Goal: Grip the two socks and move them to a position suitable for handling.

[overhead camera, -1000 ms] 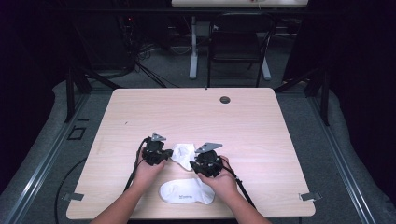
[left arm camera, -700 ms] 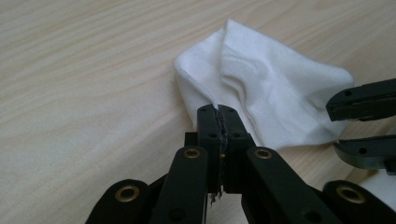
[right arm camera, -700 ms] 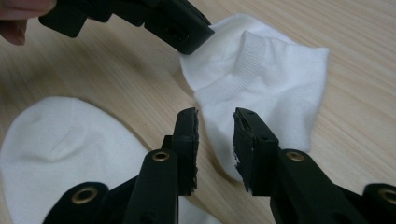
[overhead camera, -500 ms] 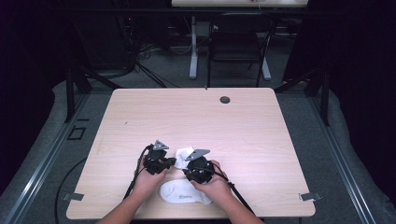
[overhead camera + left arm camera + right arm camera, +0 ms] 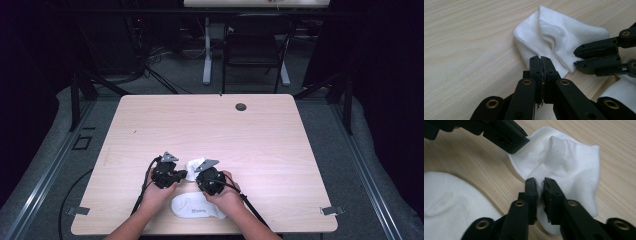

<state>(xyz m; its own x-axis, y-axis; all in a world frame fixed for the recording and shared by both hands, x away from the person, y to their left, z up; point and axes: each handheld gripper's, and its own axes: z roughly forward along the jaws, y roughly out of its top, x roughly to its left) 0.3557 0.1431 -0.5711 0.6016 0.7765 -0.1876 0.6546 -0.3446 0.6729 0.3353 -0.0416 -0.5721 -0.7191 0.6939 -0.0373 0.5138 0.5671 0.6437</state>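
Left gripper (image 5: 541,62) and right gripper (image 5: 540,185) both clamp the white sock (image 5: 574,167), near the table's (image 5: 280,140) front edge.

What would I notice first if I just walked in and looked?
Two black grippers, the left gripper and the right gripper, both pinch one small white sock near the table's front edge. A second white sock lies flat just in front, between the person's hands.
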